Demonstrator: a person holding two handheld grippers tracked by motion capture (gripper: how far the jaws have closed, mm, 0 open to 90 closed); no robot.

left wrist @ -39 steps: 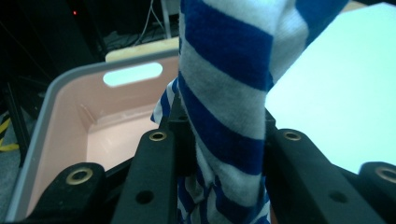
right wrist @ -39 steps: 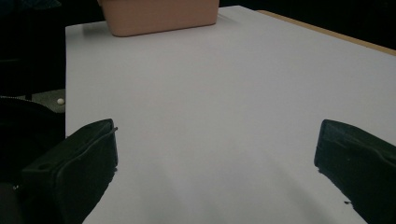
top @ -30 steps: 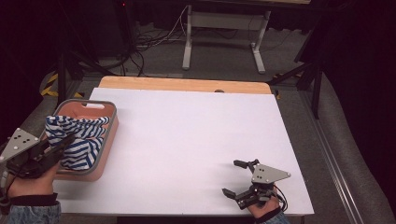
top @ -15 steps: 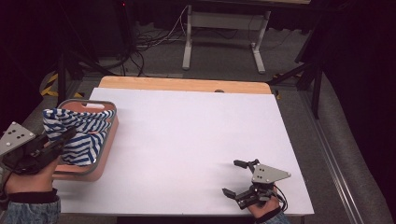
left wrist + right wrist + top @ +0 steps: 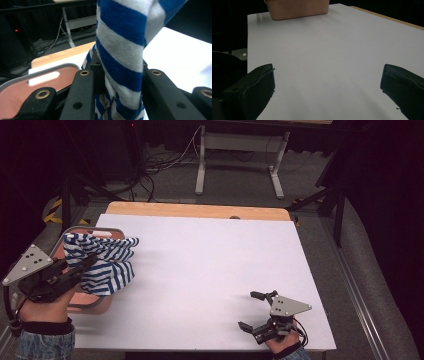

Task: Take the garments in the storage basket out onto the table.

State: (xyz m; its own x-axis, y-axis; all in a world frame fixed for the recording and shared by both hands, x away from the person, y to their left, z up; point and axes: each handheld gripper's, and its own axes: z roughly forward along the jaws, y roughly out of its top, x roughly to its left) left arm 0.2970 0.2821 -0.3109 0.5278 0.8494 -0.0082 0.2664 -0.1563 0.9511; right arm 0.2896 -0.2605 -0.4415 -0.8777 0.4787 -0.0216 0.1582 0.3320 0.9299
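The left claw [image 5: 82, 265], at the left edge of the high view, is clamped on a blue-and-white striped cloth [image 5: 102, 262]; in the left gripper view the fabric [image 5: 120, 57] is seen pinched between the two black jaws. The cloth is held lifted above the pink bin [image 5: 92, 302], hanging partly over the white table [image 5: 210, 265]. The step in hand is judged to be taking the cloth out of the bin. Next, it would probably be carried over the bare table and set down. At the lower right, the right claw [image 5: 256, 311] is held spread wide, empty, low over the table.
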